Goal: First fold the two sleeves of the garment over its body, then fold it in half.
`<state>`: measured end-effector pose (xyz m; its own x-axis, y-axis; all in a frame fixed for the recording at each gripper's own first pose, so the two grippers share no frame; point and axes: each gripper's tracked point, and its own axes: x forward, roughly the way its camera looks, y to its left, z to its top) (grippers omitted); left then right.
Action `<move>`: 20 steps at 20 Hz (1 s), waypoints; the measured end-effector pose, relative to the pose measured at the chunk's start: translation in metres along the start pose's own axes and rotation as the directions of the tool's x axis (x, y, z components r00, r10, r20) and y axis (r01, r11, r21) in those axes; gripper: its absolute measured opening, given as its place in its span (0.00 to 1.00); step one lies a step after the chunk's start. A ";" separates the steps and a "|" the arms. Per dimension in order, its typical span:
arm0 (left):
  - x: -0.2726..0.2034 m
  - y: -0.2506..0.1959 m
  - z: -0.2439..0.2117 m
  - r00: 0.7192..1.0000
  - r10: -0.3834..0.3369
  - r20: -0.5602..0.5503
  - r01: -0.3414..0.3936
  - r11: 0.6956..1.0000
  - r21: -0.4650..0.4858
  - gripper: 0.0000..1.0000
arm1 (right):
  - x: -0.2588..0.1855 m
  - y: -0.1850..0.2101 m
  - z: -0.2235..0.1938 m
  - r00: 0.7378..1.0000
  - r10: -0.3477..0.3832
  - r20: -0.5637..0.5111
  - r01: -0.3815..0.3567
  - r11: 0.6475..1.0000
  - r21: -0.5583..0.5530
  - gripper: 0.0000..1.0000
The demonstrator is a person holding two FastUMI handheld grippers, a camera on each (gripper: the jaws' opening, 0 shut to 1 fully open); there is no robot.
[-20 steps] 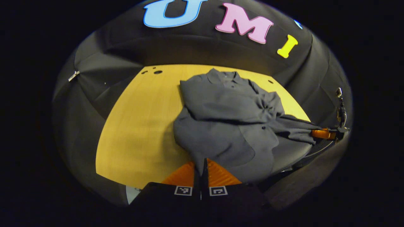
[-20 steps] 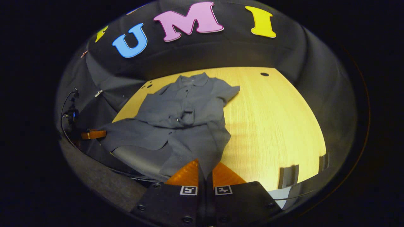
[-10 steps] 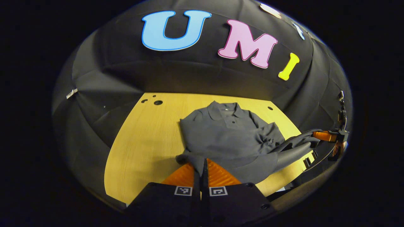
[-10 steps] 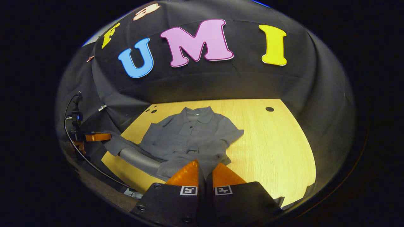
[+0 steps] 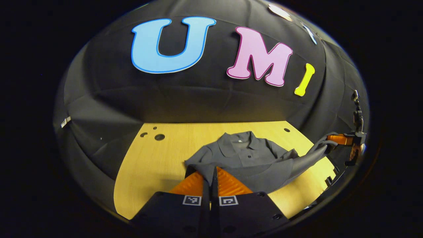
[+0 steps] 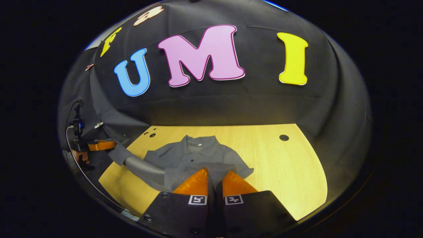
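A grey collared shirt [image 5: 246, 157] lies on the yellow wooden table [image 5: 155, 158], collar toward the far wall, sleeves folded over its body. Its hem is lifted off the table and carried over the body toward the collar. My left gripper [image 5: 211, 170] is shut on one hem corner. My right gripper [image 6: 214, 172] is shut on the other hem corner of the shirt [image 6: 195, 158]. In the left gripper view the right gripper [image 5: 333, 140] holds stretched cloth at the far right. In the right gripper view the left gripper [image 6: 110, 145] shows at the left edge, with a hand behind it.
The table [image 6: 284, 165] has bare wood right of the shirt and a round hole [image 6: 283, 137] near its back right corner. Small holes [image 5: 159, 137] mark the back left corner. Black cloth walls close in the booth on all sides.
Both grippers have carried the shirt's hem up and forward toward the collar. The lower half has left the table edge and now hangs folded over the upper body.
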<state>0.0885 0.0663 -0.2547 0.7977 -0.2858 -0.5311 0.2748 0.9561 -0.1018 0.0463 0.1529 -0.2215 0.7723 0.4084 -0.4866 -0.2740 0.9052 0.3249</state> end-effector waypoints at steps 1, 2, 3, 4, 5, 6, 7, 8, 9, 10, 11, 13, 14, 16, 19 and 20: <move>0.008 0.000 0.006 1.000 0.001 0.007 -0.001 1.000 0.005 0.05 | 0.010 -0.003 0.004 1.000 -0.005 0.003 0.005 1.000 -0.001 0.05; 0.016 0.002 0.011 1.000 0.006 0.014 -0.006 1.000 0.011 0.05 | 0.018 -0.005 0.008 1.000 -0.009 0.003 0.009 1.000 -0.001 0.05; 0.025 0.004 0.014 1.000 0.009 0.018 -0.010 1.000 0.016 0.05 | 0.027 -0.008 0.011 1.000 -0.014 0.006 0.014 1.000 -0.001 0.05; 0.033 0.006 0.017 1.000 0.016 0.021 -0.016 1.000 0.018 0.05 | 0.035 -0.010 0.013 1.000 -0.017 0.005 0.017 1.000 0.003 0.05; 0.043 0.009 0.020 0.999 0.022 0.025 -0.022 1.000 0.016 0.05 | 0.043 -0.012 0.016 1.000 -0.020 0.008 0.020 1.000 0.005 0.05; 0.052 0.012 0.022 0.999 0.028 0.028 -0.028 0.999 0.015 0.05 | 0.053 -0.014 0.017 1.000 -0.025 0.010 0.025 1.000 0.004 0.05; 0.062 0.015 0.024 0.999 0.034 0.027 -0.034 0.999 0.015 0.05 | 0.062 -0.018 0.017 1.000 -0.029 0.006 0.029 1.000 0.002 0.05; 0.073 0.017 0.021 0.999 0.040 0.022 -0.041 0.999 0.017 0.05 | 0.072 -0.020 0.015 0.999 -0.033 -0.001 0.033 0.999 0.002 0.05; 0.083 0.017 0.019 0.999 0.044 0.013 -0.044 0.999 0.016 0.05 | 0.081 -0.024 0.013 0.999 -0.038 -0.010 0.038 0.999 0.005 0.05; 0.094 0.018 0.016 0.999 0.047 0.003 -0.047 0.999 0.013 0.05 | 0.092 -0.029 0.008 0.999 -0.044 -0.020 0.044 0.999 0.007 0.05; 0.104 0.018 0.013 0.999 0.051 -0.008 -0.051 0.999 0.009 0.05 | 0.103 -0.033 0.003 0.998 -0.052 -0.034 0.052 0.999 0.007 0.05; 0.127 0.020 0.003 0.997 0.063 -0.033 -0.063 0.998 -0.007 0.05 | 0.126 -0.042 -0.010 0.996 -0.067 -0.063 0.068 0.998 0.003 0.05; 0.138 0.021 -0.003 0.997 0.067 -0.047 -0.068 0.998 -0.014 0.06 | 0.137 -0.046 -0.017 0.994 -0.075 -0.077 0.075 0.997 -0.003 0.05; 0.156 0.023 -0.015 0.994 0.079 -0.079 -0.081 0.997 -0.018 0.05 | 0.157 -0.053 -0.030 0.991 -0.083 -0.105 0.082 0.997 -0.007 0.05; 0.180 0.026 -0.034 0.988 0.090 -0.122 -0.095 0.995 -0.032 0.05 | 0.185 -0.063 -0.055 0.982 -0.094 -0.162 0.095 0.995 0.003 0.05; 0.187 0.026 -0.042 0.986 0.094 -0.136 -0.099 0.995 -0.030 0.05 | 0.192 -0.066 -0.063 0.979 -0.099 -0.180 0.101 0.995 -0.002 0.05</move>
<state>0.2223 0.0409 -0.3921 0.7395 -0.1836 -0.6477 0.1786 0.9811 -0.0742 0.1762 0.1787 -0.3872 0.6799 0.3310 -0.6544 -0.1959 0.9419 0.2729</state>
